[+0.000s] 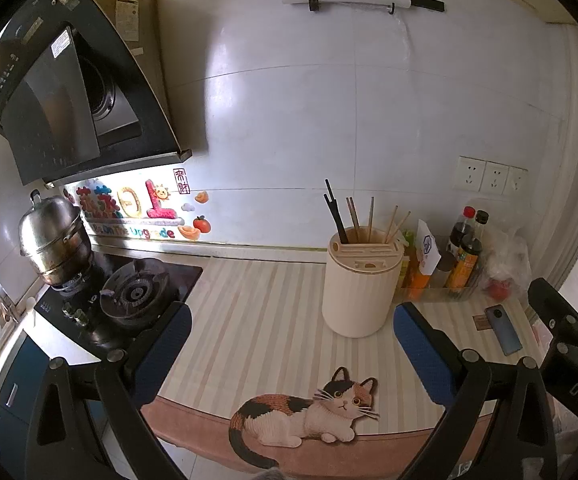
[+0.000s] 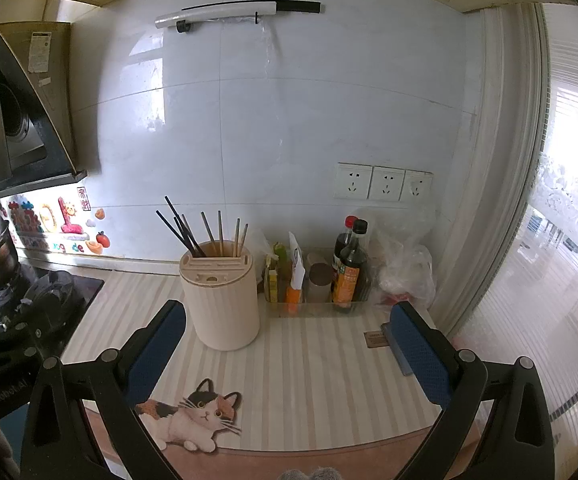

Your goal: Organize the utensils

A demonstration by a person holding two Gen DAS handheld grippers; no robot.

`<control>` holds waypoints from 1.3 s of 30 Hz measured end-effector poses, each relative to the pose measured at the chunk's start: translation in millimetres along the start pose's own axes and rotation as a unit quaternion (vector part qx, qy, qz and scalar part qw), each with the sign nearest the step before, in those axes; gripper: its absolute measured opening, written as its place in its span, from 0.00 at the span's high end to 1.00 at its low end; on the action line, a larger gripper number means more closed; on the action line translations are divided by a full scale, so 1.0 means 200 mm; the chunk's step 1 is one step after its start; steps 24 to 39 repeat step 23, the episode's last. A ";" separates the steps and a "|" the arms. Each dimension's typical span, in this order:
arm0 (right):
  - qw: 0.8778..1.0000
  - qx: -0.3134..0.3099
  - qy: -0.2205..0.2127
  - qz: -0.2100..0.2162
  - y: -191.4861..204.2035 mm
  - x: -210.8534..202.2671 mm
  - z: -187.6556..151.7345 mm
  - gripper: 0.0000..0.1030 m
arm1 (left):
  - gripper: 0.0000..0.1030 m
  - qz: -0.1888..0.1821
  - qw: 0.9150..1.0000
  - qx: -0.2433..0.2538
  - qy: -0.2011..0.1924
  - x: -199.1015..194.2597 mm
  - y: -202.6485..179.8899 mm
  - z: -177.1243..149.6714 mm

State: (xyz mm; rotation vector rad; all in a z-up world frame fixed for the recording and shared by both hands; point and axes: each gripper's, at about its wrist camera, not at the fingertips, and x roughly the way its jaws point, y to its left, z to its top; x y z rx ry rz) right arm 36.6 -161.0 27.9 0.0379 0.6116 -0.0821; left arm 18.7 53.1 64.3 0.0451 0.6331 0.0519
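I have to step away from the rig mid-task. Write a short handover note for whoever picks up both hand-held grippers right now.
Left hand-held gripper: open, empty, held above the mat.
Right hand-held gripper: open, empty, likewise above the mat.
Utensil holder: cream cylinder upright on the striped mat, left of the condiment tray.
Chopsticks: dark and wooden ones standing together in the holder's rear opening, leaning different ways.
Done: no loose utensils visible on the counter.
Left: cannot tell what remains; perhaps sorting the chopsticks. Phone lies at the right, mind it.

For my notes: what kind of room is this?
A home kitchen, most likely: a gas stove under a range hood, and a chopstick holder beside sauce bottles.
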 end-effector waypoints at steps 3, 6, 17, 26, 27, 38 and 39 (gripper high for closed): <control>1.000 -0.001 0.000 0.000 0.00 0.00 0.00 0.00 | 0.00 -0.001 1.000 0.001 0.000 0.00 0.00 0.00; 1.000 -0.001 0.000 0.001 0.00 0.00 0.00 0.00 | 0.00 -0.001 1.000 0.001 0.000 0.00 0.00 0.00; 1.000 -0.001 0.001 0.001 0.00 0.00 0.00 0.00 | 0.00 0.005 1.000 -0.004 0.003 0.02 -0.01 -0.01; 1.000 -0.004 0.003 0.004 0.01 0.01 0.01 0.00 | 0.00 0.006 1.000 -0.009 0.006 0.03 -0.01 0.00; 1.000 -0.004 0.003 0.004 0.01 0.01 0.01 0.00 | 0.00 0.006 1.000 -0.009 0.006 0.03 -0.01 0.00; 1.000 -0.004 0.003 0.004 0.01 0.01 0.01 0.00 | 0.00 0.006 1.000 -0.009 0.006 0.03 -0.01 0.00; 1.000 -0.004 0.003 0.004 0.01 0.01 0.01 0.00 | 0.00 0.006 1.000 -0.009 0.006 0.03 -0.01 0.00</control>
